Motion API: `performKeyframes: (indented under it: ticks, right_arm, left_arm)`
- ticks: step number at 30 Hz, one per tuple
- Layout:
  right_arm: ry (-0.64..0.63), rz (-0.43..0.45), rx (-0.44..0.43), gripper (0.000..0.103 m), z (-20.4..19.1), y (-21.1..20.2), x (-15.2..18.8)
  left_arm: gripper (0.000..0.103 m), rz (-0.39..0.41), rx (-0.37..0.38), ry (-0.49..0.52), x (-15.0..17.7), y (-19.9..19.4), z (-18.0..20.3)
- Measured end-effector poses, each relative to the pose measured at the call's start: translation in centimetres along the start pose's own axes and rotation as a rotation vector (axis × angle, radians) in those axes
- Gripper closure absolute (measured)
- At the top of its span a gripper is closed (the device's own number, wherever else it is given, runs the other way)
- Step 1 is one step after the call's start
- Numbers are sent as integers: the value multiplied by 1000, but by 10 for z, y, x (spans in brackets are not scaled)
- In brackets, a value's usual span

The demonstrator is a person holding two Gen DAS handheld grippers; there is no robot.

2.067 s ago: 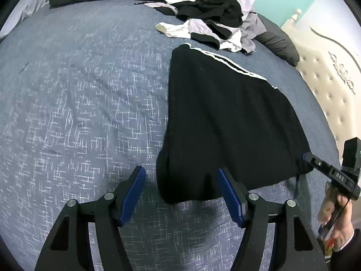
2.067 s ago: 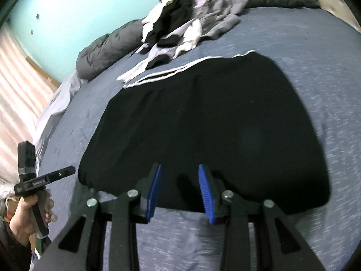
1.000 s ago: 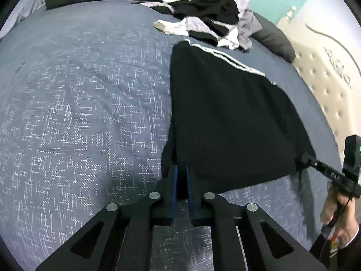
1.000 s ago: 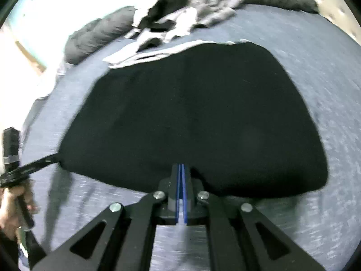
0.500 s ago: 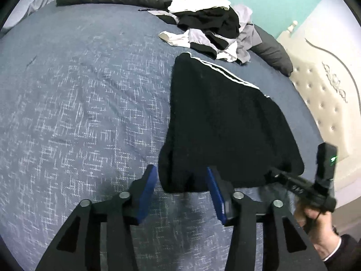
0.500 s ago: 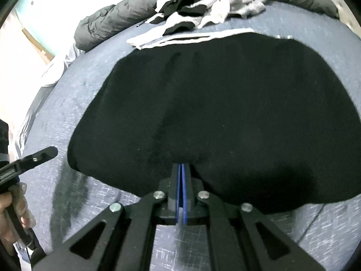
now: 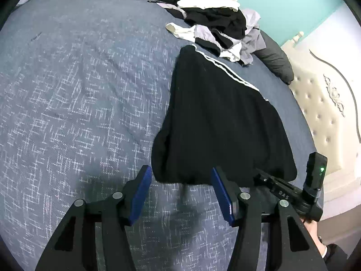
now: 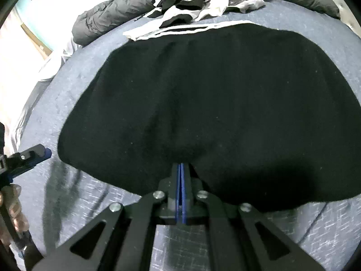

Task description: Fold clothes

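Note:
A black garment [image 7: 221,117] with white stripes along its far edge lies flat on the blue-grey bedspread [image 7: 79,90]. My left gripper [image 7: 180,171] is open, its blue pads on either side of the garment's near left corner and holding nothing. My right gripper [image 8: 181,166] is shut on the near edge of the black garment [image 8: 203,90], where the cloth puckers at the fingertips. In the left wrist view the right gripper [image 7: 261,176] sits at the near right corner. The left gripper [image 8: 42,152] shows at the left edge of the right wrist view.
A heap of black, white and grey clothes [image 7: 216,22] lies beyond the garment at the far side of the bed. Grey pillows [image 8: 112,13] line the far edge. A cream tufted headboard [image 7: 327,103] stands to the right. A hand [image 8: 15,207] holds the left gripper.
My left gripper closed on the garment's near corner a second ago, then let go and now stands wide open. My right gripper closed on the near edge and stays shut.

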State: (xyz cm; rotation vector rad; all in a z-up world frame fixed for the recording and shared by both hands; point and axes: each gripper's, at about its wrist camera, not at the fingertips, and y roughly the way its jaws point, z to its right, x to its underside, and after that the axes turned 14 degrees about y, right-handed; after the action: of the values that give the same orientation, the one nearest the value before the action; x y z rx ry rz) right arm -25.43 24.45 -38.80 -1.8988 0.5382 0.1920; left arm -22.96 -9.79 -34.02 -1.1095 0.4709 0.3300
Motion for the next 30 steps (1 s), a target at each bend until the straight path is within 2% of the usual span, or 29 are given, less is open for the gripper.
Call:
performKeyframes:
  ticks: [2,5,9,14,16,19,24,30]
  right_arm:
    - [-1,4,10,103,2,4,3]
    - [-4,-12,21,103,-1,0,4]
    - [38,-46,-31,103,8,-21,1]
    - [72,26,26,101,53,-64,-3]
    - [85,55,50,101,70,-81,-5]
    - [97,61,73,101,89,-91,-5]
    - [137,63,63,101,110,-100,-6]
    - [129,59,42,101,113,-101,-4]
  left_arm:
    - [42,-9,-7,-7,2,2,1]
    - [22,-14,-35,-21,5,4,0]
    - [11,-8,-30,-50,8,4,-2]
    - [8,-23,-35,-68,12,10,0]
    - [3,-32,-22,-88,13,14,1]
    - [3,-50,-24,-101,14,21,1]
    - [3,-55,-35,-153,14,32,-9]
    - [2,-32,-35,-179,3,42,-13]
